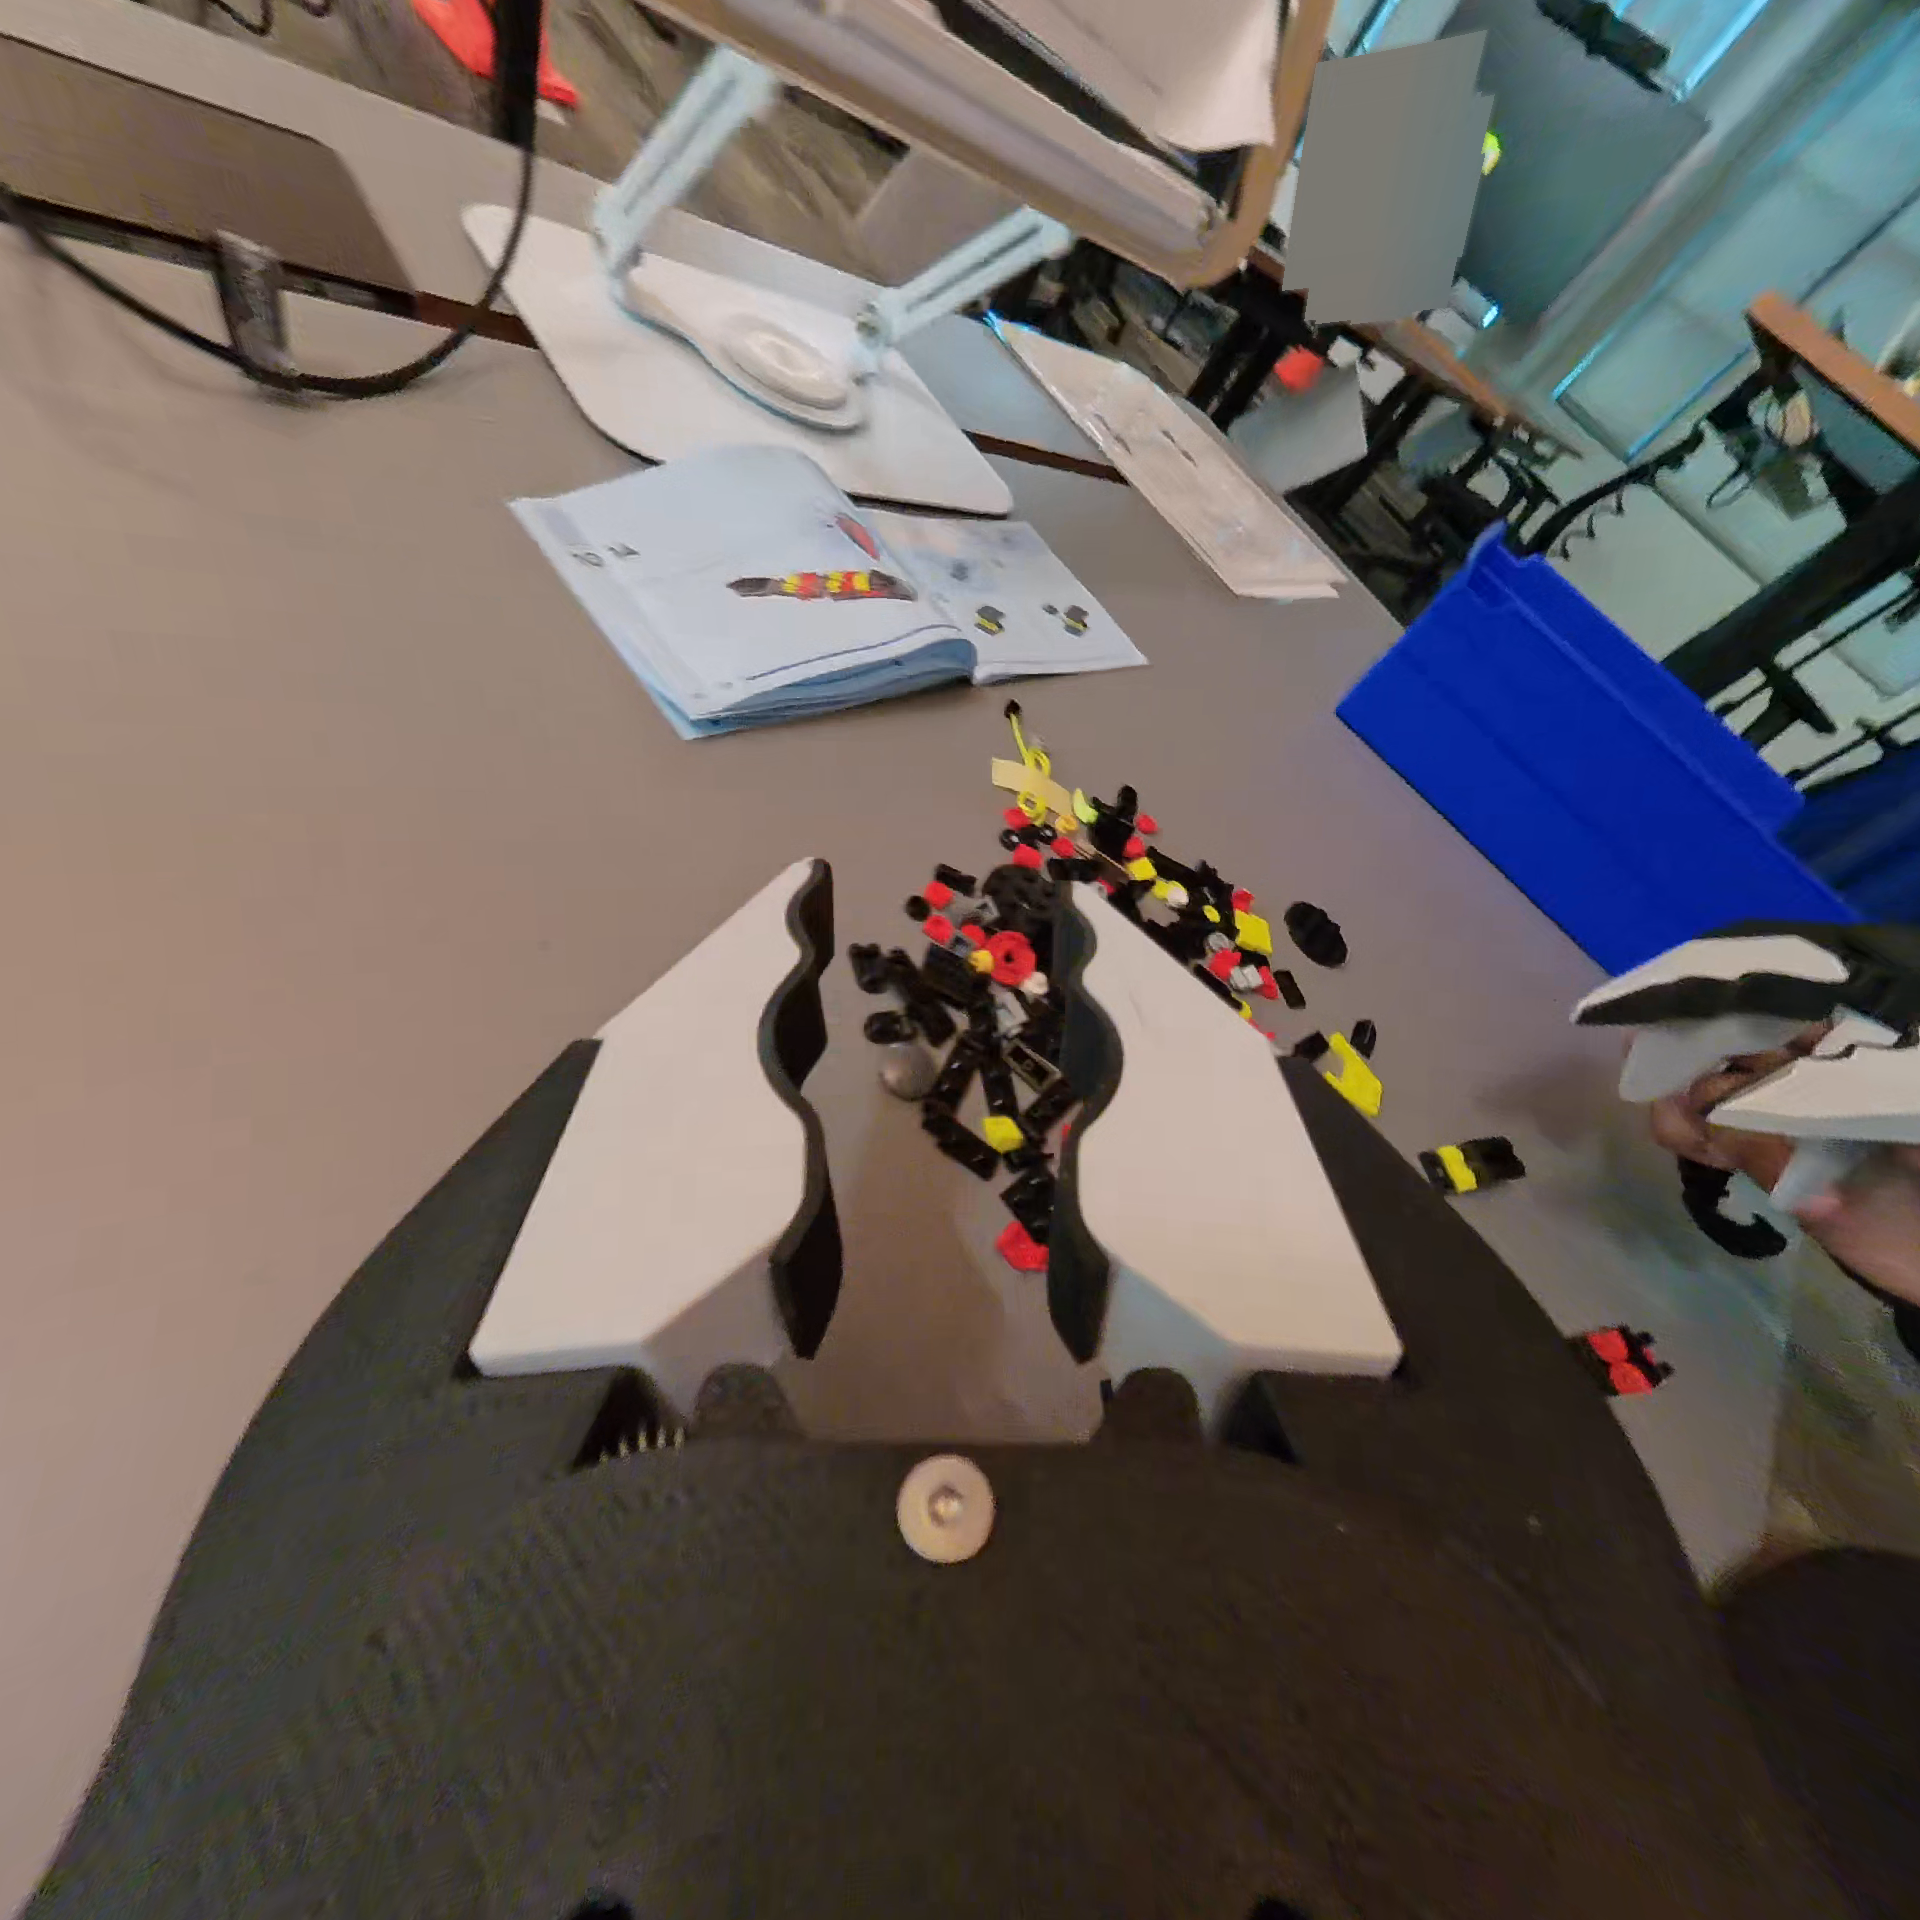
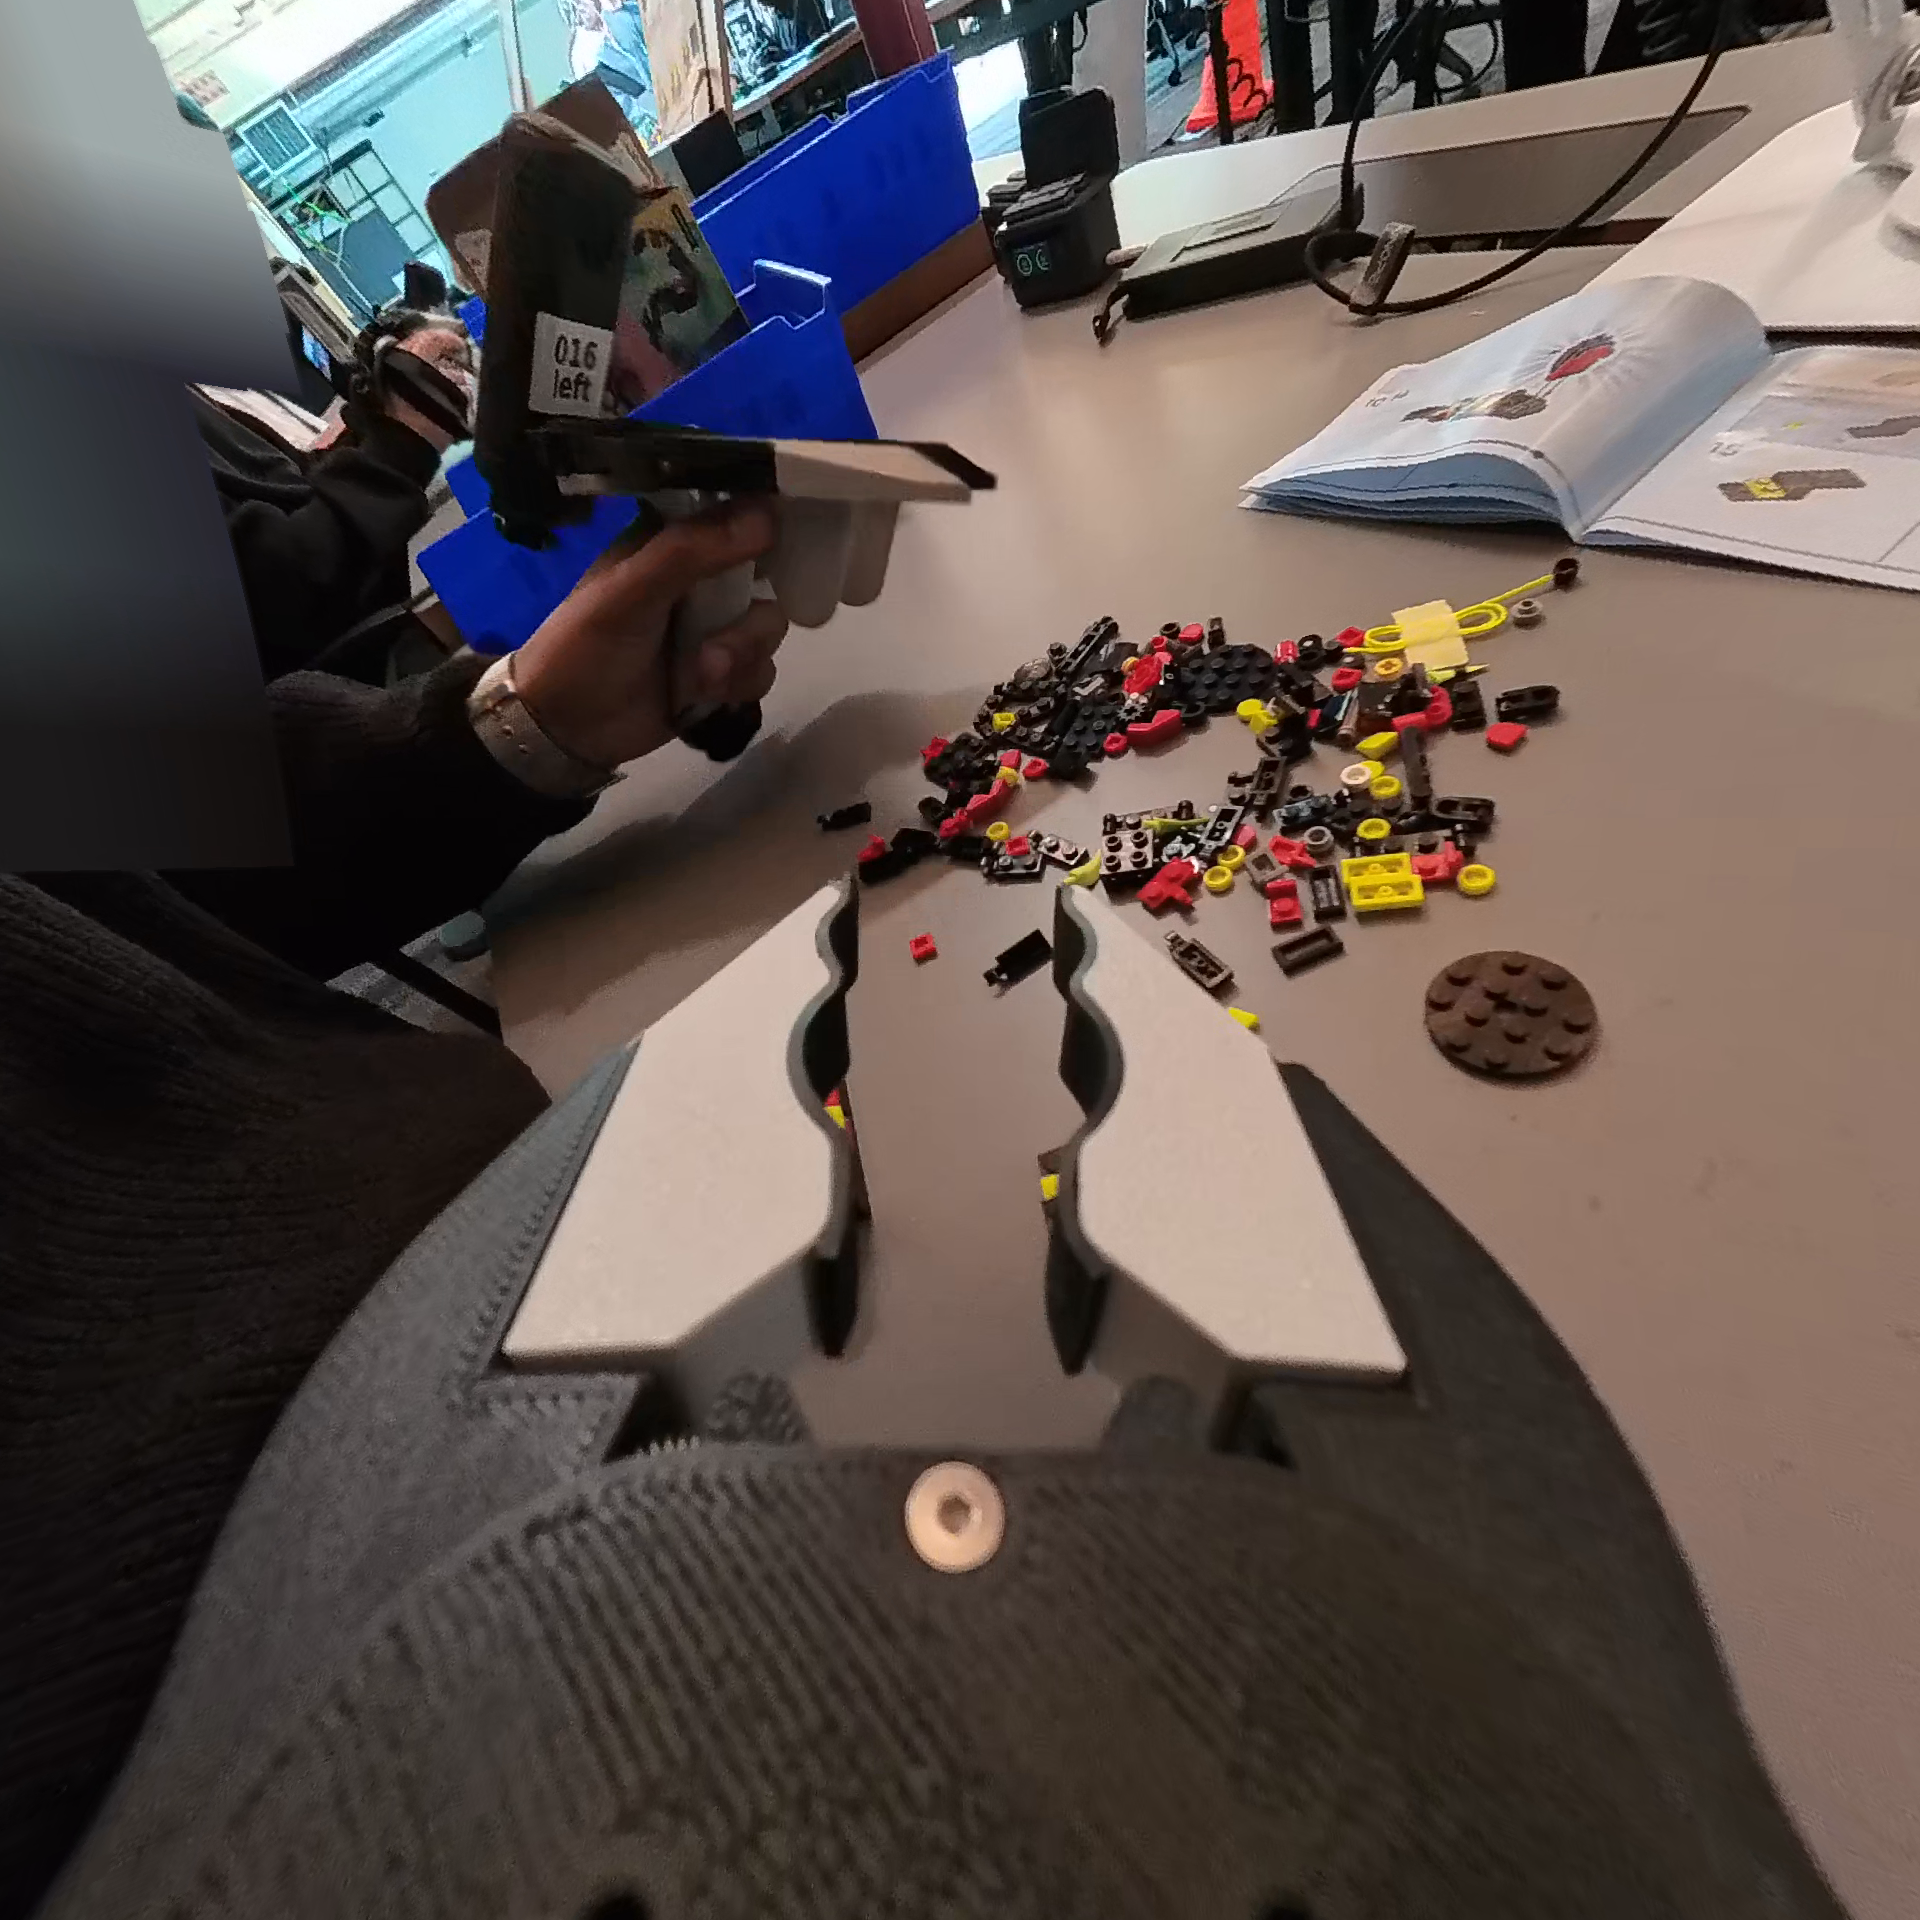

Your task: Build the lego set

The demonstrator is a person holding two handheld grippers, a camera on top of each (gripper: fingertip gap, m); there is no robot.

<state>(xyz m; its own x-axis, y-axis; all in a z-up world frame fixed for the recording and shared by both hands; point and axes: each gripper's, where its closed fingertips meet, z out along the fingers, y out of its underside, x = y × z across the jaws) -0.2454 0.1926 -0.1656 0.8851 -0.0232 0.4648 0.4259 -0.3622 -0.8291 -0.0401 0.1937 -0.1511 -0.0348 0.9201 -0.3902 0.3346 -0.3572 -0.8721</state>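
A pile of loose black, red and yellow lego pieces [image 1: 1039, 987] lies on the grey table [image 1: 312, 935]. It also shows in the right wrist view [image 2: 1226, 769]. My left gripper [image 1: 951, 894] is open and empty, held above the near side of the pile. From the right wrist view it [image 2: 935, 478] hovers left of the pile. My right gripper [image 2: 956, 904] is open and empty, just short of the pile. Small yellow bits peek out from behind its fingers [image 2: 727, 1143]. A black round plate [image 2: 1507, 1013] lies apart at the right. A small black-and-yellow assembly [image 1: 1470, 1164] lies near my right gripper [image 1: 1605, 1044].
An open instruction booklet [image 1: 810, 592] lies beyond the pile, also in the right wrist view [image 2: 1621, 436]. A blue bin [image 1: 1558, 748] stands at the table's right edge. A white lamp base [image 1: 727, 364] and cables [image 2: 1455, 260] are at the back. A red-and-black piece [image 1: 1621, 1361] lies near the edge. Tip to tip, the grippers are about 20 cm apart. The left gripper is farther from the black round plate [image 2: 1507, 1013], some 25 cm, than the right, some 11 cm. It turns up in the left wrist view [image 1: 1326, 931] as well.
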